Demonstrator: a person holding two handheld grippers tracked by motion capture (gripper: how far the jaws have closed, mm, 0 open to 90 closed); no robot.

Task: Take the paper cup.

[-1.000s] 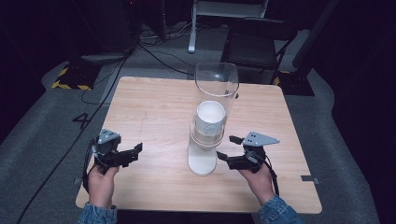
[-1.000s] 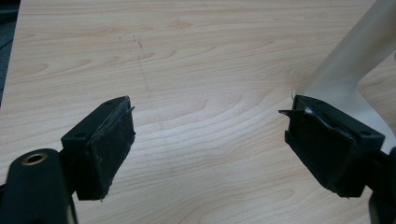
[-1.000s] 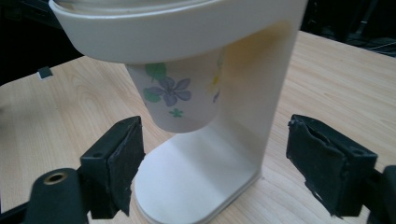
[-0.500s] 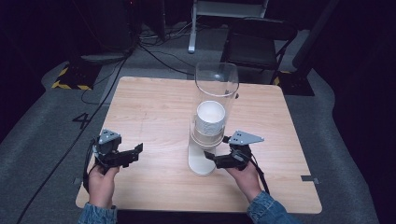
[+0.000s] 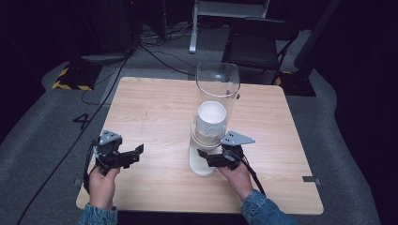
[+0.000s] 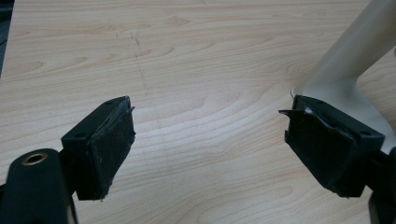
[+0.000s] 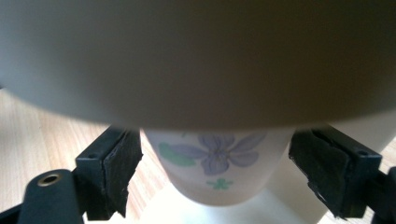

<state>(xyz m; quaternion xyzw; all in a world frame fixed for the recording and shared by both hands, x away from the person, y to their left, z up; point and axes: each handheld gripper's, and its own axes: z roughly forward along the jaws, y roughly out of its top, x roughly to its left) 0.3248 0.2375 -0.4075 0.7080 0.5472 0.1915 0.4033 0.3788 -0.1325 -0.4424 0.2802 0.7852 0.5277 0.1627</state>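
Observation:
A cup dispenser stands mid-table: a clear tube (image 5: 217,89) holding a stack of white paper cups (image 5: 211,119) over a cream base (image 5: 201,166). My right gripper (image 5: 205,158) is open at the dispenser's foot. In the right gripper view its jaws (image 7: 215,154) stand wide on either side of the lowest cup (image 7: 219,182), which carries a purple flower print, without touching it. The cream collar (image 7: 196,60) hangs just above. My left gripper (image 5: 137,153) is open and holds nothing, low over bare wood (image 6: 187,56) to the left of the base (image 6: 345,60).
The wooden table (image 5: 155,108) has free room on its left and far sides. A black chair (image 5: 258,47) and cables lie on the floor beyond the far edge. A person's hands in denim sleeves hold both grippers at the near edge.
My right gripper has moved left, in toward the dispenser, until its jaws flank the lowest cup. The left gripper has stayed put.

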